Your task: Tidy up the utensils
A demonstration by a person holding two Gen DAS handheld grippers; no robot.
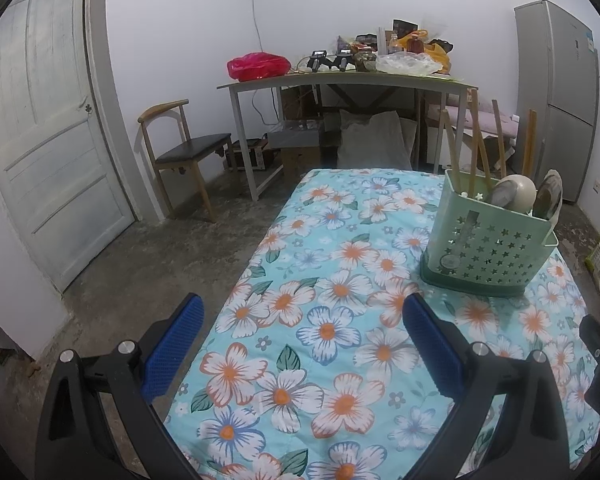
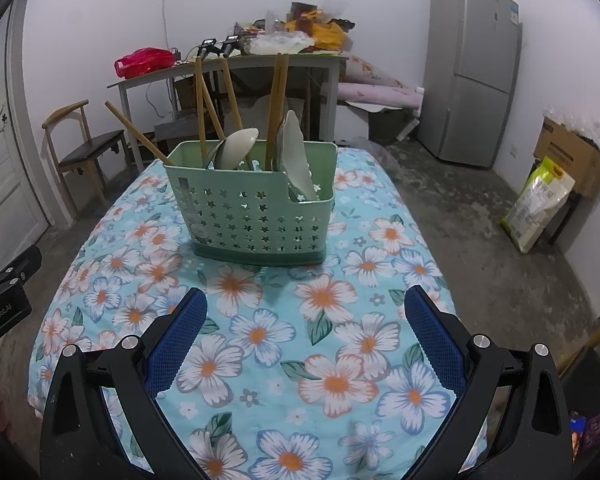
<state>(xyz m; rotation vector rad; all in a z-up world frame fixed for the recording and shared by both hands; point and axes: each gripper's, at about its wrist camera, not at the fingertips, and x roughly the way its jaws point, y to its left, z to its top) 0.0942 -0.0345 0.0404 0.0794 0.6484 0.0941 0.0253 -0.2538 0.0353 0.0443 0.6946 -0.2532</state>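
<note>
Right wrist view: the green utensil caddy (image 2: 252, 208) is standing upright near the middle of the floral tablecloth (image 2: 260, 360), holding wooden chopsticks (image 2: 276, 112) that are leaning out of its far compartments and pale spoons (image 2: 236, 146) that are resting bowl-up beside them. The right gripper (image 2: 306, 340) is hovering near the table's front edge with its blue-padded jaws spread wide and nothing between them, well apart from the caddy. In the left wrist view the left gripper (image 1: 300, 344) is likewise hanging open and empty over the cloth, with the caddy to its far right. No loose utensil is lying anywhere on the visible cloth (the near edge is hidden by the grippers), so the sorting is judged to be complete or nearly so. Beyond, a cluttered side table (image 2: 228, 68), a chair (image 2: 84, 148) and a refrigerator (image 2: 472, 76) are lining the far wall.
</note>
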